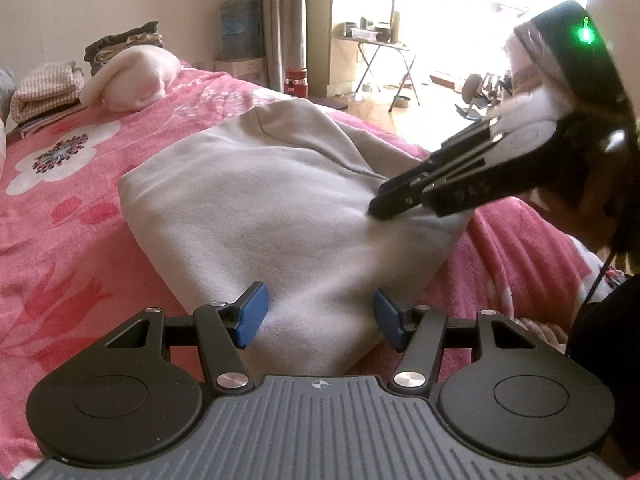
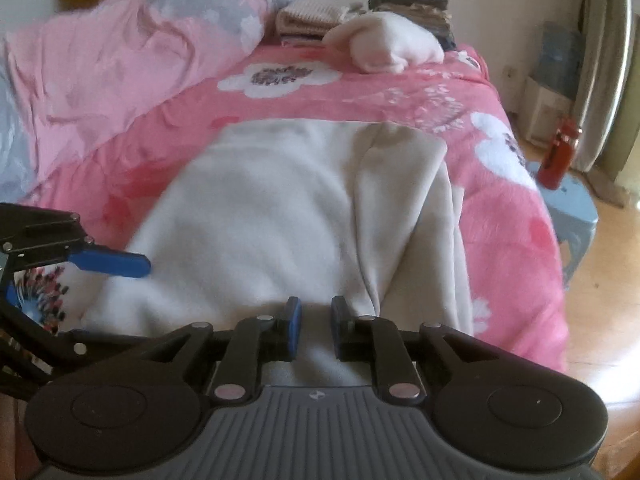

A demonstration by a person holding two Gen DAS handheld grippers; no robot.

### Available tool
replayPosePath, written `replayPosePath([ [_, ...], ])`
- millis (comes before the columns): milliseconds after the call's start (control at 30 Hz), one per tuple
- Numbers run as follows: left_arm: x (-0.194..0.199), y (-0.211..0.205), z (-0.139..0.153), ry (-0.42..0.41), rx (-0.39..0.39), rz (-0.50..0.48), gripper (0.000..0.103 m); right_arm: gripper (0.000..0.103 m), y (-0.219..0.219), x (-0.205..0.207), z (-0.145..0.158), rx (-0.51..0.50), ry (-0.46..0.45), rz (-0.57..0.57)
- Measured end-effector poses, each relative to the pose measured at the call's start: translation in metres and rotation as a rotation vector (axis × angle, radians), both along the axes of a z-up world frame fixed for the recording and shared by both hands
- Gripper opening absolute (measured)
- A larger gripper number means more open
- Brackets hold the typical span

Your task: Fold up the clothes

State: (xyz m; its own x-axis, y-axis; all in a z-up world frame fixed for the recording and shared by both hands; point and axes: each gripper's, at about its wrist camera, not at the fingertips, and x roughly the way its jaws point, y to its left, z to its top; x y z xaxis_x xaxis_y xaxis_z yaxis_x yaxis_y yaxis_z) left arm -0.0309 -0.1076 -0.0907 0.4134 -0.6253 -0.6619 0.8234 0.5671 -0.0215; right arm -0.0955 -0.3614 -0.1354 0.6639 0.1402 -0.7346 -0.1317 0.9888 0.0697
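My left gripper (image 1: 316, 316) hung spread above the folded grey garment (image 1: 256, 208) at lower centre. My right gripper (image 2: 316, 330) stood slightly parted, pinching nothing, over the pink bed (image 2: 500, 184).

Left wrist view: folded grey garment (image 1: 260, 200) on a pink floral bedspread (image 1: 60, 208).

The left gripper (image 1: 316, 316) sits at the garment's near edge, its blue pads (image 1: 252, 314) apart with cloth lying between them, not pinched. The right gripper (image 1: 380, 204) enters from the right, held by a white-gloved hand (image 1: 528, 108), tips down at the garment's right side. At the far end of the bed lie a cream bundle (image 1: 136, 80) and stacked folded clothes (image 1: 48, 88).
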Motion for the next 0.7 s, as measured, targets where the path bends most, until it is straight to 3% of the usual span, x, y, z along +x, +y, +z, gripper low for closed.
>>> replayPosePath([
  [300, 0.001, 0.007, 0.013, 0.034, -0.046, 0.022, 0.058, 0.016, -0.005, -0.001, 0.001, 0.048, 0.017, -0.024],
  [400, 0.000, 0.005, 0.009, 0.041, -0.032, 0.017, 0.058, 0.016, -0.005, 0.000, 0.000, 0.048, 0.018, -0.026],
  [567, -0.006, -0.004, 0.003, -0.019, 0.033, -0.010, 0.059, 0.016, -0.003, -0.001, 0.002, 0.042, 0.020, -0.031],
  [700, -0.004, -0.001, 0.002, -0.008, 0.023, -0.006, 0.059, 0.017, -0.004, -0.003, 0.009, 0.050, 0.017, -0.046],
])
